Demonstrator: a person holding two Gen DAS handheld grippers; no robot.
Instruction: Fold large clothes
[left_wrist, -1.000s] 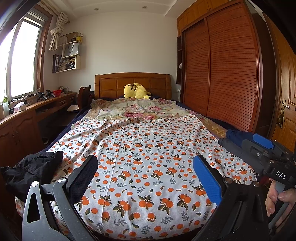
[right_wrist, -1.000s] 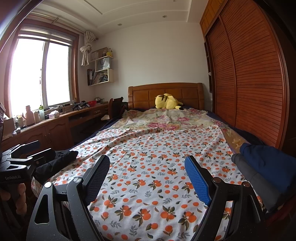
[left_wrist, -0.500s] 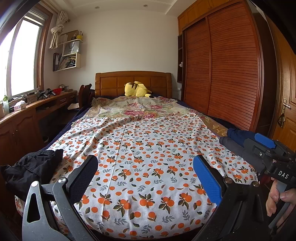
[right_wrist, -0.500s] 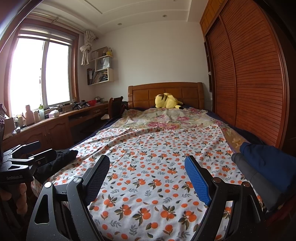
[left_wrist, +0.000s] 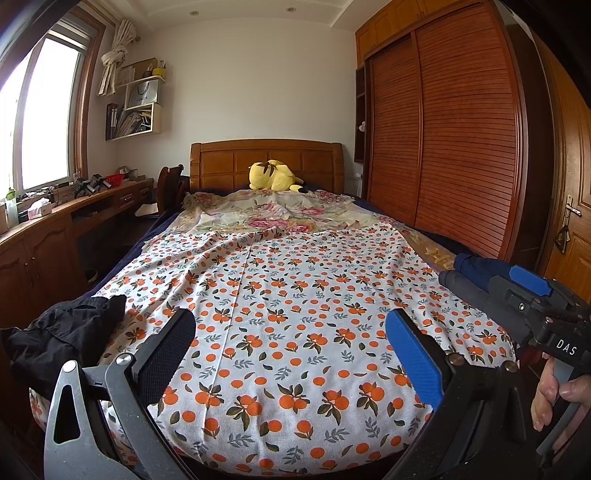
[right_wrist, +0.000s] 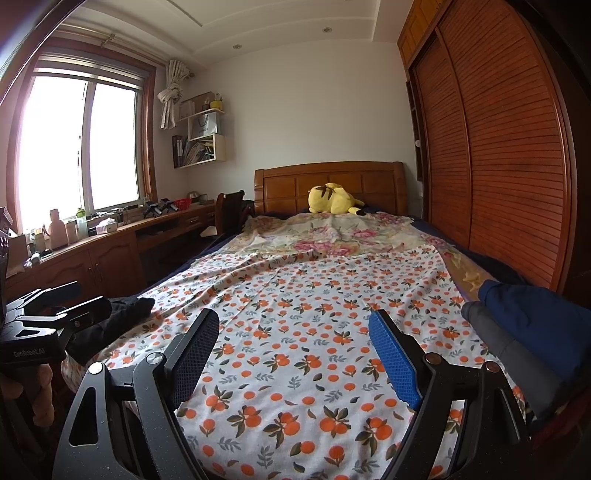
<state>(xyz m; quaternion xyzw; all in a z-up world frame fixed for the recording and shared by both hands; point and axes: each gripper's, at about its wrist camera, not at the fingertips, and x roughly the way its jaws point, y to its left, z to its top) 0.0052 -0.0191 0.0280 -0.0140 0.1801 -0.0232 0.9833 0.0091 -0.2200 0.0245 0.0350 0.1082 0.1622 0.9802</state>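
A crumpled black garment (left_wrist: 62, 339) lies on the near left corner of the bed; it also shows in the right wrist view (right_wrist: 110, 321). A pile of folded dark blue and grey clothes (right_wrist: 532, 332) lies on the near right corner and shows in the left wrist view (left_wrist: 472, 273). The bed is covered by a white sheet with orange fruit print (left_wrist: 295, 295). My left gripper (left_wrist: 291, 354) is open and empty above the foot of the bed. My right gripper (right_wrist: 295, 350) is open and empty, held level with it.
A yellow plush toy (left_wrist: 275, 176) lies by the wooden headboard. A floral cover (left_wrist: 280, 214) lies on the far half of the bed. A wooden desk (right_wrist: 110, 251) runs along the left under the window. A louvred wardrobe (left_wrist: 443, 147) stands at the right.
The views have shifted slightly, both grippers drifting a little while staying open. The clothes have not moved.
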